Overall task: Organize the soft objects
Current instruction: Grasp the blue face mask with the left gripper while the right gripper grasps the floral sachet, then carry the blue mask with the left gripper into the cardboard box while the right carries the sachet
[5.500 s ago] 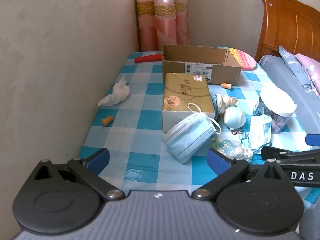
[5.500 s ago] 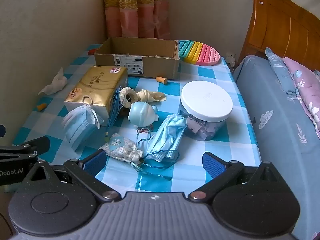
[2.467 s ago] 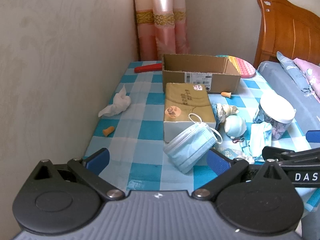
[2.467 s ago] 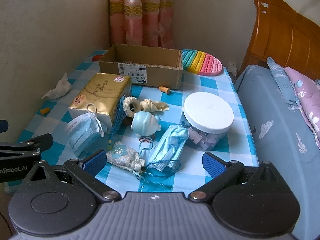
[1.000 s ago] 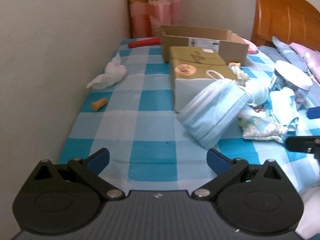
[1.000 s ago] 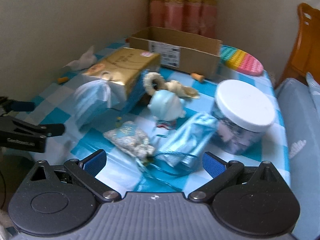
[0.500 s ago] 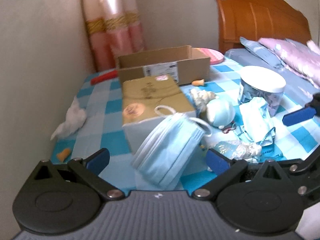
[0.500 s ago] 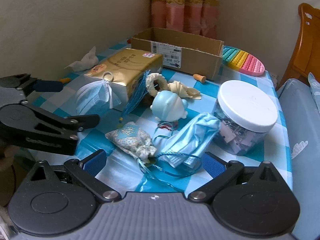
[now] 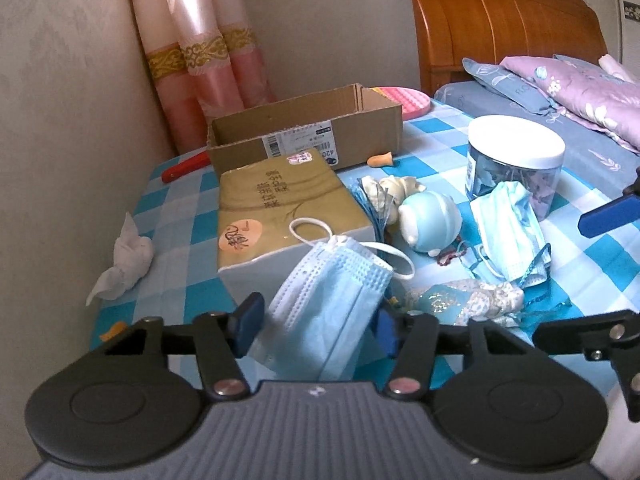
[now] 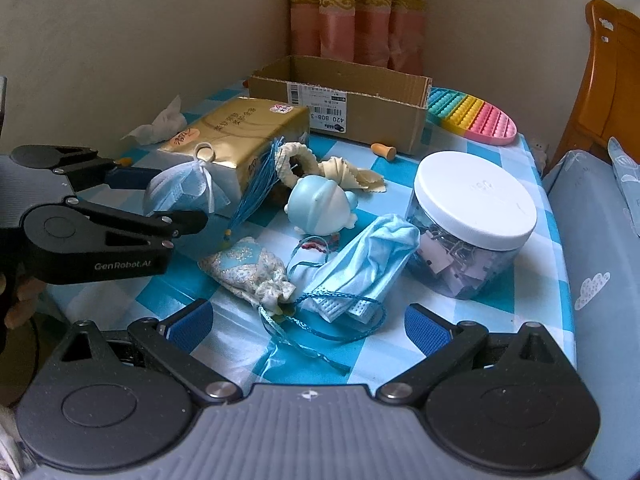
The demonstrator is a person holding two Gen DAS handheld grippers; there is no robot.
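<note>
White "GenRobot.AI" on left tongs (image 10: 160, 200), closing around mask (image 9: 332, 304), perhaps touching; right tongs (image 10: 308, 322) wide.

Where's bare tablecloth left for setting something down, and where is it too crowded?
Free: the checked strip along the wall between the crumpled tissue and the tissue pack, and the near corner beyond the jar. Crowded: the middle, around the blue toy, pouch and crumpled mask.
</note>
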